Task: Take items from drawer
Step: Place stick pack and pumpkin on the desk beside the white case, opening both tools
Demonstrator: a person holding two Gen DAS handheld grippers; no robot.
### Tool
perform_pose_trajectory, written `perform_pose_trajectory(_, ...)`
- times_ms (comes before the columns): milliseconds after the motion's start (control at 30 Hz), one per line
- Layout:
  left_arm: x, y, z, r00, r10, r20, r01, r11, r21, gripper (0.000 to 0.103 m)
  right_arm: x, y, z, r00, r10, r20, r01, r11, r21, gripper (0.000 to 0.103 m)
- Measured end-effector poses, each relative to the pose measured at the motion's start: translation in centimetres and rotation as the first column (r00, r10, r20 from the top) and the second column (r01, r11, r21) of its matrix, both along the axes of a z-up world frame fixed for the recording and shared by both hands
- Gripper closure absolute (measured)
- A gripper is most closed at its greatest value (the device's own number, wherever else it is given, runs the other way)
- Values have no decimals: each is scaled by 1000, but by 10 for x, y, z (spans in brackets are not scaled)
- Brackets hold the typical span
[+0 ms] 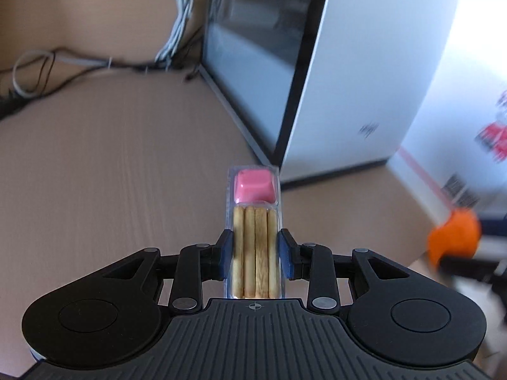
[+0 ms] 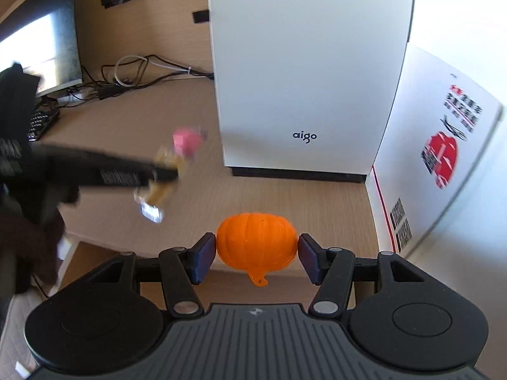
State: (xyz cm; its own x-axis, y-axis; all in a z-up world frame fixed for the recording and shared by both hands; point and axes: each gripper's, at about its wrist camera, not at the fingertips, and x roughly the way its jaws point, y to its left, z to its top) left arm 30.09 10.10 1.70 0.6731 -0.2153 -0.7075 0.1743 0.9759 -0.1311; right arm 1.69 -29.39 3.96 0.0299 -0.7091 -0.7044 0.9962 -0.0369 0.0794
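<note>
My left gripper (image 1: 255,255) is shut on a clear snack pack (image 1: 255,247) of biscuit sticks with a pink dip cup at its far end; it hangs above the wooden desk. The blue pads (image 1: 225,253) press both long sides of the pack. In the right wrist view my right gripper (image 2: 256,258) is shut on a small orange pumpkin (image 2: 256,243), stem pointing toward the camera. The left gripper (image 2: 164,171) with its snack pack (image 2: 177,152) shows blurred at the left of that view. The orange pumpkin (image 1: 453,237) appears blurred at the right edge of the left wrist view. No drawer is visible.
A white computer case (image 2: 304,63) with a dark glass side (image 1: 253,47) stands on the desk (image 1: 111,174). A white box (image 2: 443,145) with red print is to its right. Cables (image 2: 133,72), a monitor (image 2: 41,53) and a keyboard (image 2: 39,120) lie at the back left.
</note>
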Motion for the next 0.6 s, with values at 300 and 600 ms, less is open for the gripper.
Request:
perform_pose_trajectory(300, -5, 2, -14, 995, 36, 89, -32, 998, -55, 64, -20, -69, -30, 997, -67, 42, 65, 997, 32, 46)
perform_pose_trajectory(600, -40, 30, 33, 986, 32, 163, -13, 994, -112, 65, -11, -127, -63, 998, -60, 11, 59, 996, 73, 46)
